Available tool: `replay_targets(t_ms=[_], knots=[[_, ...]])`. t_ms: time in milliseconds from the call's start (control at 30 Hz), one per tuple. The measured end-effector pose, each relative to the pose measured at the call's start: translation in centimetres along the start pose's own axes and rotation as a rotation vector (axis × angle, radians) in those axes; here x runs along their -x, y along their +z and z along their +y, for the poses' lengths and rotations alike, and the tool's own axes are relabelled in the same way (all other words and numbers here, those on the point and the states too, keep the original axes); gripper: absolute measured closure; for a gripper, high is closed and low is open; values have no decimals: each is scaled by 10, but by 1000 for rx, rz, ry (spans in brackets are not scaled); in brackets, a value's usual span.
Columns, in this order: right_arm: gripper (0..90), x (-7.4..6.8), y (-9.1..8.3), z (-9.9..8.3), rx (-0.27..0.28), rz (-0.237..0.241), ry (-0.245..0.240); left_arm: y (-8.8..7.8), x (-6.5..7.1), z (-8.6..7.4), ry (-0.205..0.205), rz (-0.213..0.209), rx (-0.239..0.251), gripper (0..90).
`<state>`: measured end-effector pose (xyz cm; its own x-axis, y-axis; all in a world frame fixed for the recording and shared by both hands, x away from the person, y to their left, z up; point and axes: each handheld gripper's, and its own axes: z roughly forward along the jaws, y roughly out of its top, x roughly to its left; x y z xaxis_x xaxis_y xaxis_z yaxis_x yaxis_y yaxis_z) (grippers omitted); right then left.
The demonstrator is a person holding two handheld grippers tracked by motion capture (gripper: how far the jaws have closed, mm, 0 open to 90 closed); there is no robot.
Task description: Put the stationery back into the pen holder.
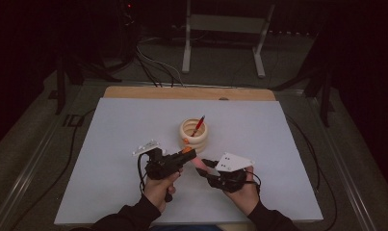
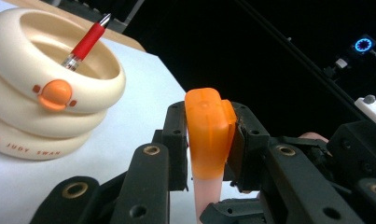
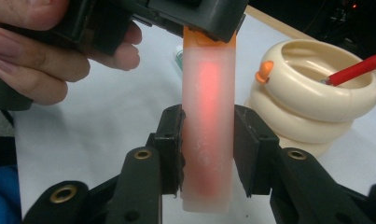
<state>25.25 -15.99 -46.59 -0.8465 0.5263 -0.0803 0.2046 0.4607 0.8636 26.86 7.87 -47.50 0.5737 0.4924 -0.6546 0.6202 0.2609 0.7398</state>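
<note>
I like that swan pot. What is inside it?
A red pen leans inside the cream swan pot, its tip poking above the rim. The pen's lower end and the pot's bottom are covered by the pot's wall, so anything else inside cannot be seen.

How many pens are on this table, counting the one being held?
2. A red pen stands in the cream holder; an orange-capped marker is gripped between both tongs. Others may lie hidden inside the holder.

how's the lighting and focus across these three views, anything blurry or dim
High view: dim, the room behind the white table nearly black, detail soft. Left gripper view: brightly lit, the orange plastic cap sharp, background black. Right gripper view: the frosted translucent marker barrel glows red inside; the cream ringed holder is slightly soft.
</note>
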Motion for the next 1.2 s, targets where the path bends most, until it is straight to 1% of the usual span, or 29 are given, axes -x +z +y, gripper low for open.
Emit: replay_targets(t_ms=[100, 133, 167, 233, 267, 300, 367, 433, 567, 633, 767, 900, 967, 1000, 1033, 1100, 1200], knots=[[629, 1, 0, 0, 13, -1, 3, 1, 2, 3, 25, -5, -6, 724], [572, 1, 0, -1, 14, 3, 6, 1, 3, 5, 30, -11, -8, 725], [529, 2, 0, -1, 21, 7, 16, 0, 5, 7, 42, -8, -7, 726], [474, 2, 0, -3, 29, 7, 21, 0, 7, 11, 68, -13, -5, 726], [441, 3, 0, -3, 36, 4, 27, -1, 8, 13, 81, -8, -6, 726], [423, 3, -1, -3, 40, -2, 28, -2, 9, 15, 89, -12, -4, 726], [380, 5, -1, -4, 42, -7, 40, -3, 11, 19, 119, -8, -5, 726], [348, 7, -2, -5, 46, -14, 51, -3, 12, 23, 140, -5, -8, 726], [273, 12, -4, -7, 49, -22, 73, -4, 12, 33, 158, -7, -6, 726], [249, 15, -5, -8, 49, -26, 83, -3, 13, 37, 171, -1, -5, 726], [192, 20, -6, -12, 48, -32, 116, -2, 17, 44, 204, -4, -13, 726], [148, 24, -10, -14, 52, -44, 138, 0, 20, 50, 226, -6, -18, 726], [137, 26, -12, -16, 51, -41, 151, 0, 21, 53, 240, -4, -20, 726], [116, 27, -13, -17, 53, -40, 159, 0, 22, 55, 249, 0, -22, 726], [89, 29, -14, -18, 50, -24, 161, 0, 22, 57, 256, 0, -24, 726], [46, 31, -15, -20, 52, -18, 161, -1, 23, 61, 268, 4, -22, 726], [34, 32, -17, -21, 54, -9, 167, -2, 23, 65, 279, 7, -22, 726]])
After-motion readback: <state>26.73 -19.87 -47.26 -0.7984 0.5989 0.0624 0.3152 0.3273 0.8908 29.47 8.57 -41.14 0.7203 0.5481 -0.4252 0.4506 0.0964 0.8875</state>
